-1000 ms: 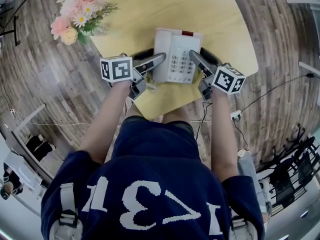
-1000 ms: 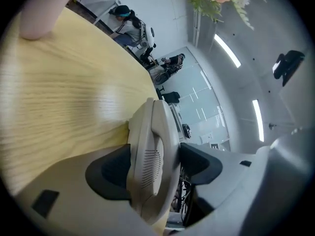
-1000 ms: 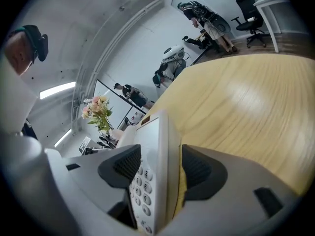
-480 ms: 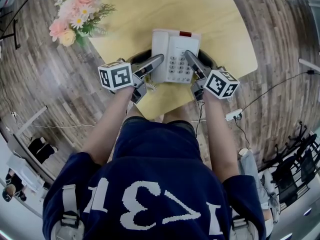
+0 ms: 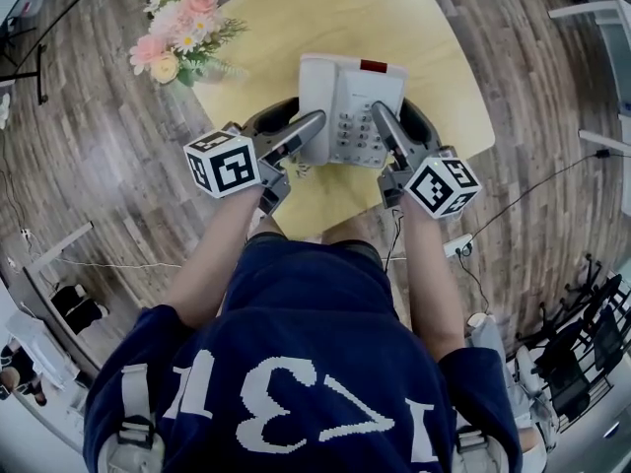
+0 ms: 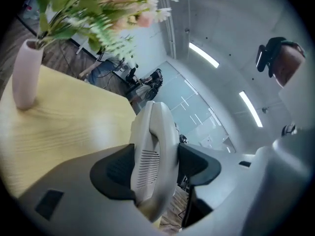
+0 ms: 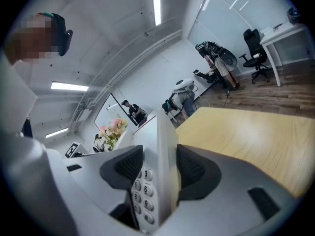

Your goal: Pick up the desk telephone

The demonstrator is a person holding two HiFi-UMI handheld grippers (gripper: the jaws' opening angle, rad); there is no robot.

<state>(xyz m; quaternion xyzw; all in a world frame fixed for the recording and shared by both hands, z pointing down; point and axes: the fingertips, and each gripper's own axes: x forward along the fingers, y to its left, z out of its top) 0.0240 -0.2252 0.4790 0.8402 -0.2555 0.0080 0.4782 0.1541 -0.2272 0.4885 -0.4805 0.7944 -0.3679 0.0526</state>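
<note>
Grab stage looks done to me, and the lift is the open question. The telephone [image 5: 350, 106] sits near the front edge of the yellow table [image 5: 296, 18], at 12 o'clock from the person, with one gripper on each side of it.

The left gripper [image 5: 301, 128] comes in from 8 o'clock. In the left gripper view its jaws are closed nearly all the way, with both dark pads pressed flat against the handset side of the telephone [image 6: 155, 132]. No gap on either side.

The right gripper [image 5: 394, 126] comes in from 4 o'clock, same deal. In the right gripper view its jaws are squeezed onto the keypad edge, with the number buttons showing just inside the left pad. So both have a firm hold.

What I can't tell is whether the telephone has actually cleared the table. From above it lies over the tabletop, and neither gripper view shows its underside. My guess is it's held and either just leaving the surface or about to.

The curly cord [image 5: 301, 170] dangles off the near edge by the left gripper. The flowers [image 5: 187, 33] in their pink vase [image 6: 24, 75] are well off at 10 o'clock, out of the way.
</note>
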